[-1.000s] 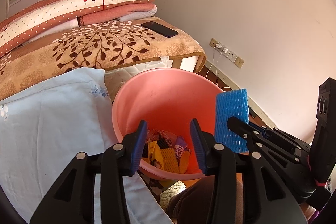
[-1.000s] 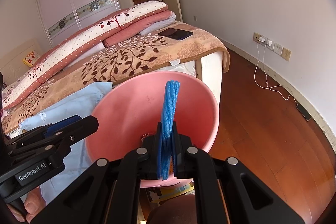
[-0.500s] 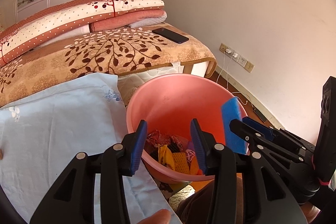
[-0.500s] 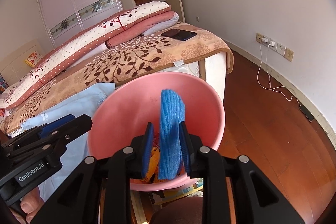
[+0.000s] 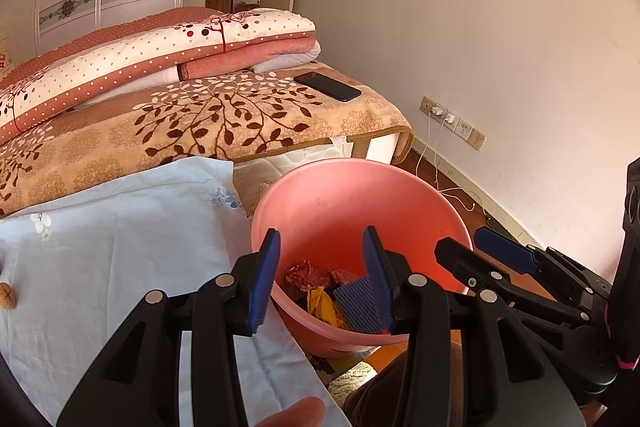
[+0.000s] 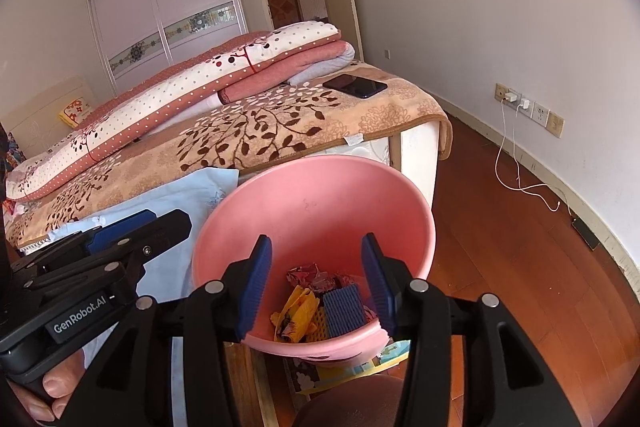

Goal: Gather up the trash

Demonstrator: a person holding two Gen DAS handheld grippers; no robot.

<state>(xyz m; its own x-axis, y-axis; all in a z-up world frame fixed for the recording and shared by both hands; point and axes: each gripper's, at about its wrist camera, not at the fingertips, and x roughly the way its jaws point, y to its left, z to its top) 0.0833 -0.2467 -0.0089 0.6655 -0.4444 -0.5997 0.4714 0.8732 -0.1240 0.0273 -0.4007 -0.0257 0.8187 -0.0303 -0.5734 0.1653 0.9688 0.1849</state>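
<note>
Blue foam piece (image 6: 346, 310) down in the pink basin (image 6: 320, 187), lying on the crumpled wrappers (image 6: 298, 313) at the bottom. Right gripper (image 6: 316, 287) spread wide over the rim, holding nothing. Left gripper (image 5: 320, 275) likewise wide apart and empty, poised over the basin's near edge. Drop step looks finished. Next up, probably, another hunt for trash: a small tan scrap (image 5: 7, 295) sitting on the pale blue sheet (image 5: 120, 235) looks a likely candidate for a left-side reach and a careful pinch.
</note>
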